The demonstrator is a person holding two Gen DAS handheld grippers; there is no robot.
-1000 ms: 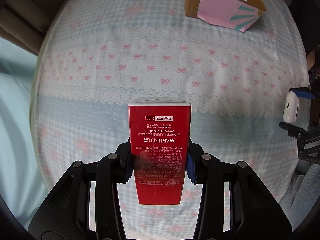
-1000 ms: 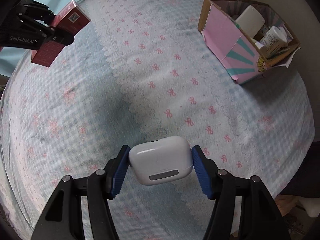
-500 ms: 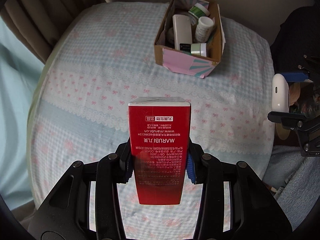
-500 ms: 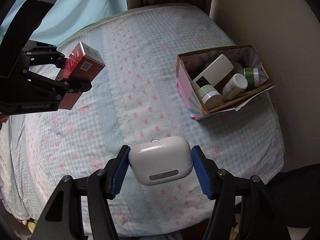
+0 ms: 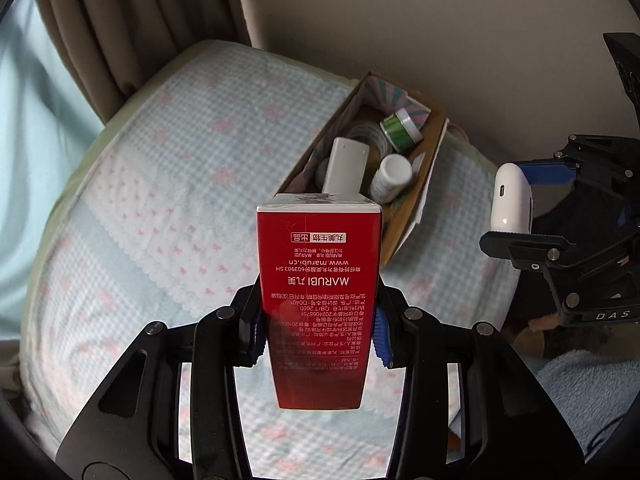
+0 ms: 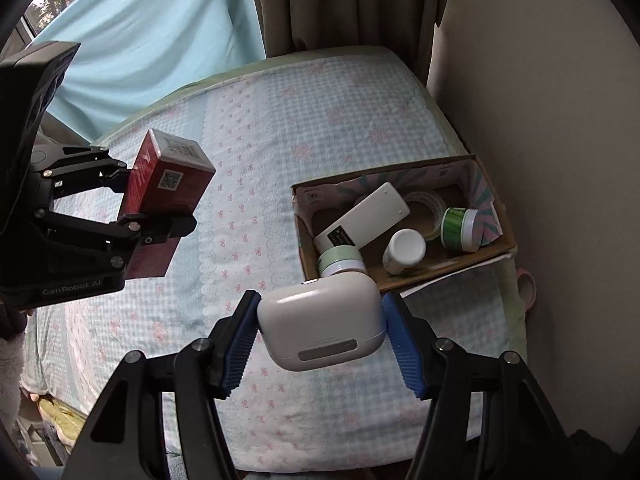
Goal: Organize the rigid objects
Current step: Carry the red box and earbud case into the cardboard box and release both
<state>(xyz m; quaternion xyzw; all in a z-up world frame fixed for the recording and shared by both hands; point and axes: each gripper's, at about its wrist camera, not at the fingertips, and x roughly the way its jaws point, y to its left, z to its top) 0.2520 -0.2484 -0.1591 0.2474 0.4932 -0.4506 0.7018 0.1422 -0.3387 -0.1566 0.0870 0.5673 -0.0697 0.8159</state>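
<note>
My left gripper (image 5: 318,334) is shut on a tall red carton (image 5: 318,280) with white print, held high above the bed; the same carton (image 6: 168,184) shows at the left of the right wrist view. My right gripper (image 6: 322,328) is shut on a white earbud case (image 6: 322,326), also seen side-on as the earbud case (image 5: 512,200) at the right of the left wrist view. A cardboard box (image 6: 460,262) with pink and teal lining sits on the bed by the wall. It holds a white remote (image 6: 364,216), a white bottle (image 6: 404,250), a green jar (image 6: 460,224) and a tape roll (image 6: 426,202).
The bed (image 6: 280,128) has a blue checked cover with pink bows. A beige wall (image 6: 540,100) runs along its right side, with brown curtains (image 6: 340,4) and a light blue drape (image 6: 152,36) behind. A fluffy blue blanket (image 5: 588,392) lies at lower right.
Both grippers have risen well above the bed with their objects still gripped. The cardboard box has come into fuller view, nearer the middle of each picture, and the wall and curtains now show.
</note>
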